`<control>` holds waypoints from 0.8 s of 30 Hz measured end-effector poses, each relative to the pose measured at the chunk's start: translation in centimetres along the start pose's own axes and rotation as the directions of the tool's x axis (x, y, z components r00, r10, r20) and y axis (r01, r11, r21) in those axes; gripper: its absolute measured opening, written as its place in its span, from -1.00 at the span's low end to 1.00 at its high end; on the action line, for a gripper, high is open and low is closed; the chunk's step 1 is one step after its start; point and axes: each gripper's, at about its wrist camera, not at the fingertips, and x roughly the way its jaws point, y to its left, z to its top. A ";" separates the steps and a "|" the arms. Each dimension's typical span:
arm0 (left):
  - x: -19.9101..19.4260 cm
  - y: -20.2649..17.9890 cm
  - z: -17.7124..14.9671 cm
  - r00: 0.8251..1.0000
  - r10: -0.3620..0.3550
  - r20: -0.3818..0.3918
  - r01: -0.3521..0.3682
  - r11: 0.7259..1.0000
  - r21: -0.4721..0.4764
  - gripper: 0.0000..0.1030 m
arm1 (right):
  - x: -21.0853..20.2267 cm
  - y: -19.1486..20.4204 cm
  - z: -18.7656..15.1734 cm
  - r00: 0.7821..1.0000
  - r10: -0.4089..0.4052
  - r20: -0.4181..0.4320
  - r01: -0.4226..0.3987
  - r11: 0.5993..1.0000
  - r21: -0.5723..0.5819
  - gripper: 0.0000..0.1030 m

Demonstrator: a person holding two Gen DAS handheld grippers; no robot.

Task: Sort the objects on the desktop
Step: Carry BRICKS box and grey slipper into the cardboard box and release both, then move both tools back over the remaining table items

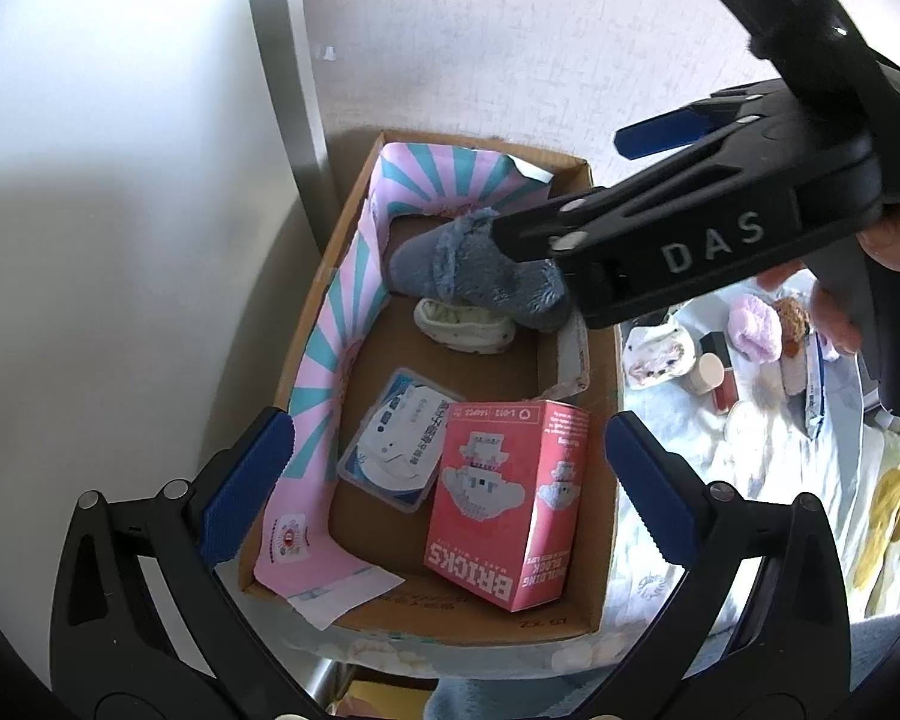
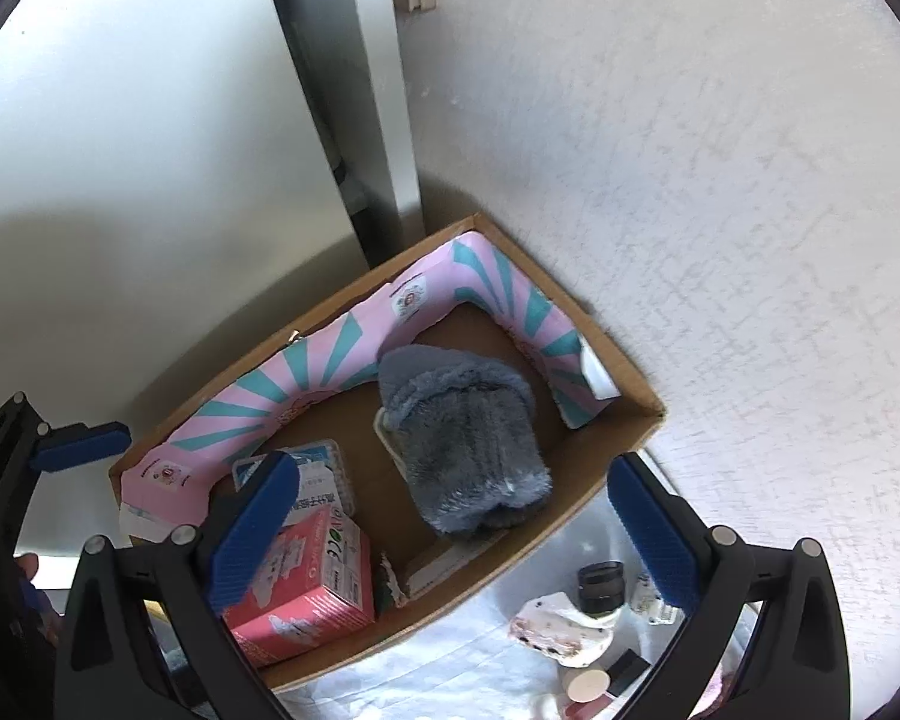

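Both my grippers, left [image 1: 444,492] and right [image 2: 450,531], stand wide open, empty. Grey fuzzy slipper [image 2: 465,444] lies in the cardboard box [image 2: 624,438], far-end middle. Soft, light; pinch the plush upper.

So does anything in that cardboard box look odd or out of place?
Yes: the grey slipper lies tilted on top of a small white shoe, and the pink box leans askew in the cardboard box.

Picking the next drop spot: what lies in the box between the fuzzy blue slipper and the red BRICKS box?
Mostly bare cardboard floor between slipper and BRICKS box, clearest in the left wrist view.
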 end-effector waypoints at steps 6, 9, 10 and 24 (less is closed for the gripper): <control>-1.3 -0.9 1.3 1.000 -0.024 0.002 0.024 1.000 0.008 1.00 | -1.5 -0.5 -1.0 0.999 -0.035 -0.018 0.035 0.999 0.010 0.99; -1.6 -1.6 1.5 0.999 -0.039 0.012 0.038 0.999 0.025 1.00 | -3.6 -1.1 -2.0 0.998 -0.067 0.008 0.067 0.997 0.035 0.99; -1.9 -1.7 1.6 0.999 -0.034 0.019 0.033 0.999 0.032 1.00 | -4.0 -1.2 -2.4 0.997 -0.075 0.022 0.074 0.996 0.044 0.99; -6.9 -5.1 4.9 0.985 -0.055 0.166 0.033 0.991 0.133 1.00 | -13.5 -8.5 -11.8 0.979 -0.160 0.124 0.121 0.954 0.275 0.99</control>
